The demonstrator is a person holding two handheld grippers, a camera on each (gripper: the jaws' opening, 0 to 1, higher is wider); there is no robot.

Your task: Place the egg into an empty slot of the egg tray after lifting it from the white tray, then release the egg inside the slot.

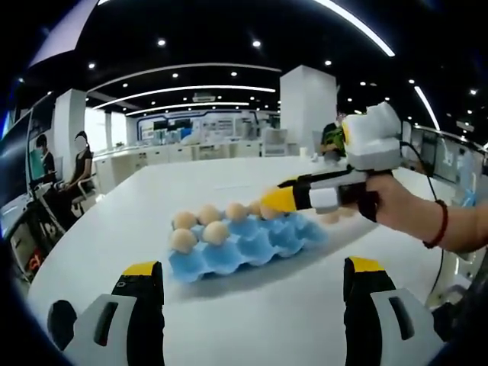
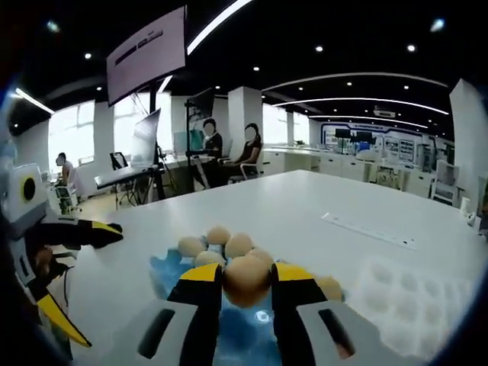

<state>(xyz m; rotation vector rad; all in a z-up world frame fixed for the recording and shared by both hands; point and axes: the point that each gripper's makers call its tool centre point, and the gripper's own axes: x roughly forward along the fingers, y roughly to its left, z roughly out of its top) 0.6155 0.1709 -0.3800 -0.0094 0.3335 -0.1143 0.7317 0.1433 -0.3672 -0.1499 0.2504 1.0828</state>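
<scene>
Big smooth white table [image 1: 252,305] carries everything. Sitting around its middle, well in from every edge, is the blue moulded-pulp egg tray [image 1: 242,245], dimpled cups, several tan eggs [image 1: 200,228] already in. The right gripper view adds the white dimpled plastic tray [image 2: 408,293] just beside it. Right gripper [image 2: 246,284] (yellow-tipped jaws) is pinching a tan egg [image 2: 245,278] over the blue tray. Left gripper [image 1: 252,280] hangs with jaws spread wide, holding nothing.

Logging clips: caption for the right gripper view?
Right gripper holds a tan egg over the blue moulded egg tray.
</scene>
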